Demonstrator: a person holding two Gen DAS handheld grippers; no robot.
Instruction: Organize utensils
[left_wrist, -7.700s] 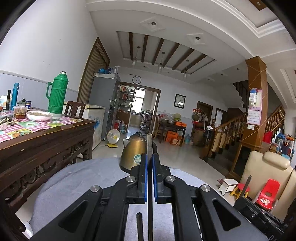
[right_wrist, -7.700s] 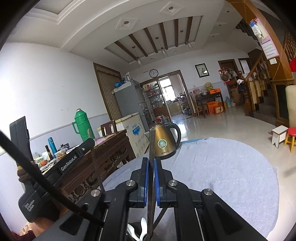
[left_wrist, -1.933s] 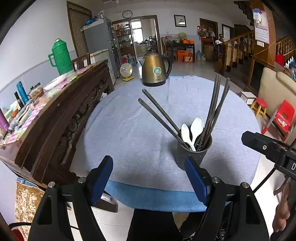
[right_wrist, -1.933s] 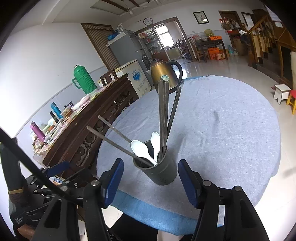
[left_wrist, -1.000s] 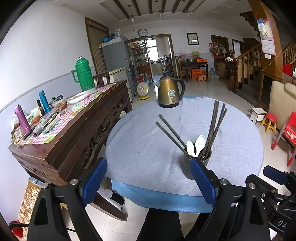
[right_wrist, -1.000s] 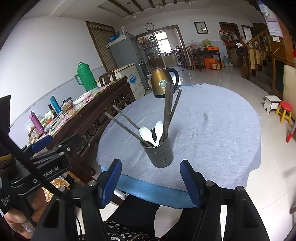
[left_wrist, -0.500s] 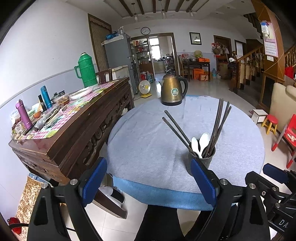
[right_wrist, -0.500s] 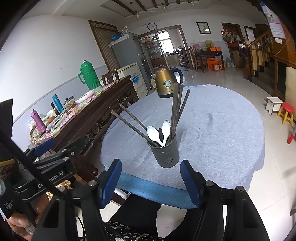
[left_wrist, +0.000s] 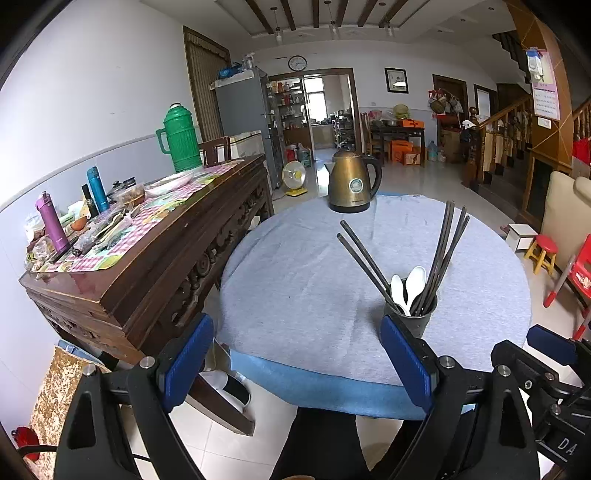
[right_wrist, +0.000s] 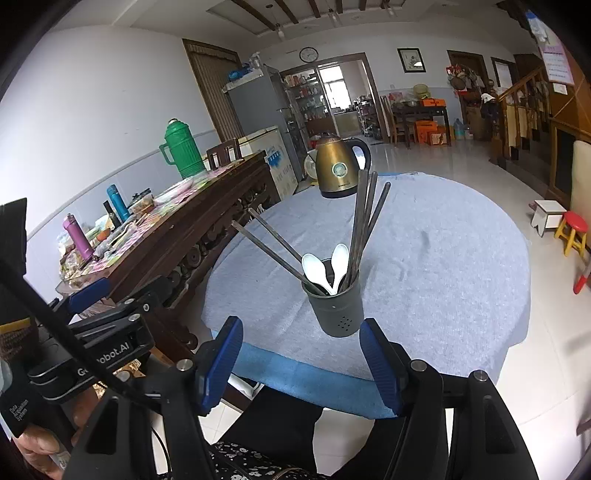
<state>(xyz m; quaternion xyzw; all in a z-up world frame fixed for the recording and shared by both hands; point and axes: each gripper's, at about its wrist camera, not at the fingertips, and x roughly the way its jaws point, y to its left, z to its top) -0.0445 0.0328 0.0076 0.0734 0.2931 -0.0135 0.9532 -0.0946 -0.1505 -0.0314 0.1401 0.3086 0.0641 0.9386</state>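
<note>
A dark grey utensil holder (right_wrist: 336, 310) stands near the front edge of the round table with the pale blue cloth (right_wrist: 443, 258). Several dark chopsticks (right_wrist: 364, 218) and two white spoons (right_wrist: 314, 267) stick out of it. In the left wrist view the same holder (left_wrist: 413, 319) is partly behind the right finger. My left gripper (left_wrist: 295, 363) is open and empty, held back from the table's front edge. My right gripper (right_wrist: 301, 363) is also open and empty, short of the holder. The left gripper (right_wrist: 92, 295) shows at the left of the right wrist view.
A gold kettle (left_wrist: 352, 184) stands at the table's far side. A dark wooden sideboard (left_wrist: 147, 266) with a green thermos (left_wrist: 181, 138), bottles and dishes runs along the left. Red and yellow stools (left_wrist: 543, 251) are on the floor at right. A person's legs (left_wrist: 321, 443) are below the grippers.
Both views have shifted slightly, so the holder sits a little further right in each. Both grippers stay open and empty.
</note>
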